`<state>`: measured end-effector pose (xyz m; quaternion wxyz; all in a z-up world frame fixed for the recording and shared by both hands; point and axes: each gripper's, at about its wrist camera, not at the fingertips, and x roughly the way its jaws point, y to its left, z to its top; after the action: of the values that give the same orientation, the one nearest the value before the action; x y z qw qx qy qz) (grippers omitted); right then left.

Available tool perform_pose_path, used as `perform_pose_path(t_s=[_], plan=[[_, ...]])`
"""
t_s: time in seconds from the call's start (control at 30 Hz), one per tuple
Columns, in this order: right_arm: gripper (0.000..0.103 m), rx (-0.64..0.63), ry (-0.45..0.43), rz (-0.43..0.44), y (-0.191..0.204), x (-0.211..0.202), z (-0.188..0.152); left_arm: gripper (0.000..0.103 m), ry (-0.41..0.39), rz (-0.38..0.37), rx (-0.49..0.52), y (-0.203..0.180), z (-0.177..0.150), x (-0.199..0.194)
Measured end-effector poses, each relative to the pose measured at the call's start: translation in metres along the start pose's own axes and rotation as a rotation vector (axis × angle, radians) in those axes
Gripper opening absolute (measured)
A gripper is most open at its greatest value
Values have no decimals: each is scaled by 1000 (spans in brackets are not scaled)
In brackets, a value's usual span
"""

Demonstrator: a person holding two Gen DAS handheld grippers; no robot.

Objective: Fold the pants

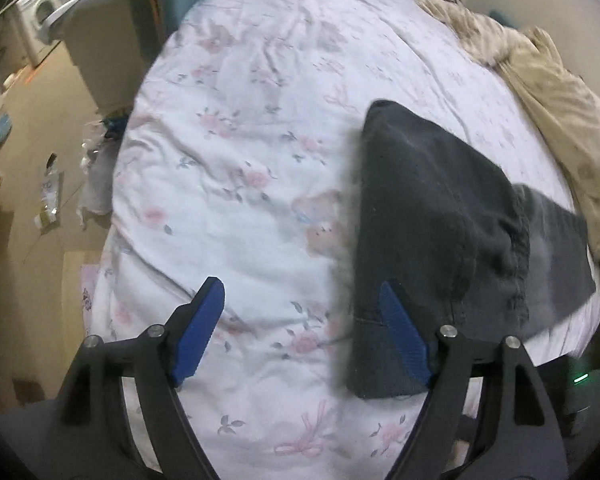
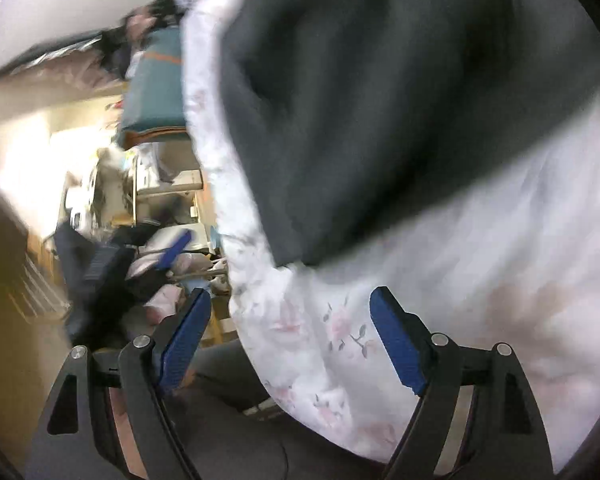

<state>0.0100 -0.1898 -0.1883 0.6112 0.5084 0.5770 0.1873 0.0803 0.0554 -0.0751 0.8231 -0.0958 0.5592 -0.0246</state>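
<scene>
Dark grey pants [image 1: 432, 216] lie folded on a floral white bedsheet [image 1: 240, 140], at the right of the left wrist view. My left gripper [image 1: 300, 328] is open and empty above the sheet; its right finger [image 1: 400, 332] hangs over the pants' near left edge. In the right wrist view the pants [image 2: 360, 100] fill the upper part, blurred, near the bed's edge. My right gripper [image 2: 288, 336] is open and empty above the sheet's edge [image 2: 308, 340], short of the pants.
A beige blanket [image 1: 556, 108] is bunched along the bed's right side. Left of the bed are the floor with litter [image 1: 50, 196], a washing machine [image 1: 36, 16] and a grey cabinet [image 1: 100, 52]. The right wrist view shows cluttered floor and bags [image 2: 140, 248] beside the bed.
</scene>
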Motion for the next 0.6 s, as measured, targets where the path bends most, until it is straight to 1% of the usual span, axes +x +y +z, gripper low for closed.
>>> perform_pose_path(t_s=[0.07,0.13,0.2,0.23,0.3,0.37,0.47,0.5,0.53,0.6], plan=[[85,0,-63,-4,-6,8,2,77,-10,-2,-18,10,-1,-5],[95,-50,-104,6,7,14,7,77,-16,0,-31,17,4,-5],[95,-98,-164,-7,20,18,13,77,-15,2,-43,22,4,-3],[93,-110,-195,-14,22,21,21,77,-11,1,-51,26,4,0],[93,-110,-240,-1,23,24,26,77,-6,0,-60,30,2,3],[87,-126,-288,0,23,24,27,77,-13,6,-67,32,3,3],[76,-98,-311,-6,17,21,31,77,-28,2,-83,32,10,8],[68,-91,-313,-9,14,18,30,77,-19,-10,-86,31,15,13],[54,-87,-316,-14,10,15,30,77,-2,-36,-90,28,22,19],[34,-70,-312,-33,5,14,31,77,13,-85,-99,22,38,32]])
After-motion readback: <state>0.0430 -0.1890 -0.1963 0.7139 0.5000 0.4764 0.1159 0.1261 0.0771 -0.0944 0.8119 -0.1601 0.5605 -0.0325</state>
